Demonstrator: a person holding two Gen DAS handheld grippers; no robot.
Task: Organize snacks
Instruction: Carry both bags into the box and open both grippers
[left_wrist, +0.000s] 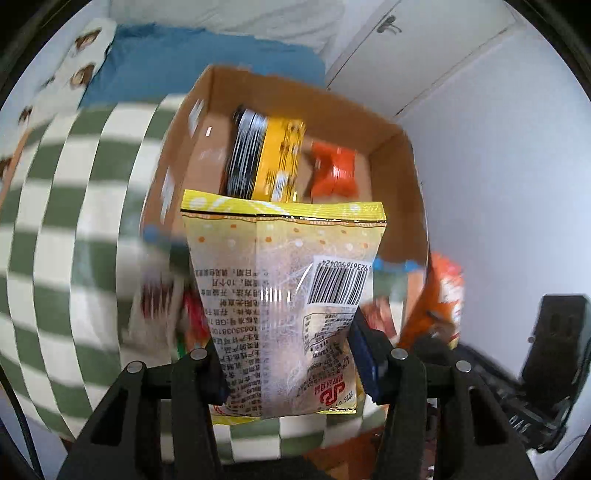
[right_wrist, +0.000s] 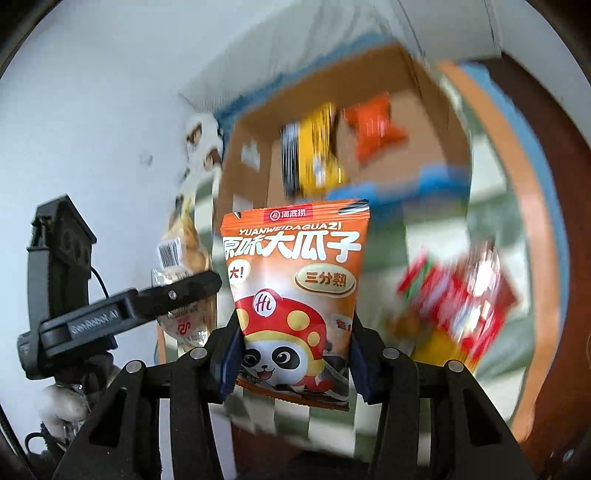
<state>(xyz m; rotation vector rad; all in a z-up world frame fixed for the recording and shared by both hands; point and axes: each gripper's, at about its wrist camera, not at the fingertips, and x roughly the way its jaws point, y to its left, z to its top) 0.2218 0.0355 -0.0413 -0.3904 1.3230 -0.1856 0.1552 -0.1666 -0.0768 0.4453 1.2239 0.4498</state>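
My left gripper (left_wrist: 291, 365) is shut on a yellow snack bag (left_wrist: 284, 295) with a barcode, held upright in front of an open cardboard box (left_wrist: 399, 236). The box holds a yellow-and-black pack (left_wrist: 266, 158) and an orange pack (left_wrist: 334, 170). My right gripper (right_wrist: 291, 358) is shut on an orange sunflower-seed bag (right_wrist: 295, 280) with a panda on it, held below the same box (right_wrist: 436, 122). The left gripper with its yellow bag (right_wrist: 181, 254) shows at the left of the right wrist view.
The box stands on a green-and-white checked cloth (left_wrist: 74, 221) over a round table. Red snack packs (right_wrist: 465, 295) lie on the cloth to the right. An orange bag (left_wrist: 443, 295) lies right of the box. A white wall and cabinet doors (left_wrist: 424, 55) are behind.
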